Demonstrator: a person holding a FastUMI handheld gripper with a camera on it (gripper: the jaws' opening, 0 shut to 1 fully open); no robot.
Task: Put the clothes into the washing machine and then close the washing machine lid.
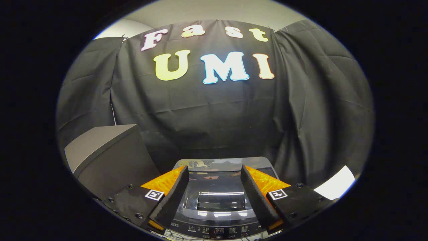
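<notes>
A dark top-loading washing machine (pixel 217 214) sits below and just ahead of my fingers, its glossy lid (pixel 219 197) lying flat and closed with a window in the middle. The control panel (pixel 217 230) runs along its near edge. My gripper (pixel 214 175) hovers above the lid, open, with nothing between its black-padded, orange-backed fingers (pixel 174 195). The lid's window shows in the gap between them.
A grey box-like cabinet (pixel 107 157) stands to the left of the machine. A white sheet-like surface (pixel 336 182) lies off to the right. The black cloth wall hangs close behind the machine.
</notes>
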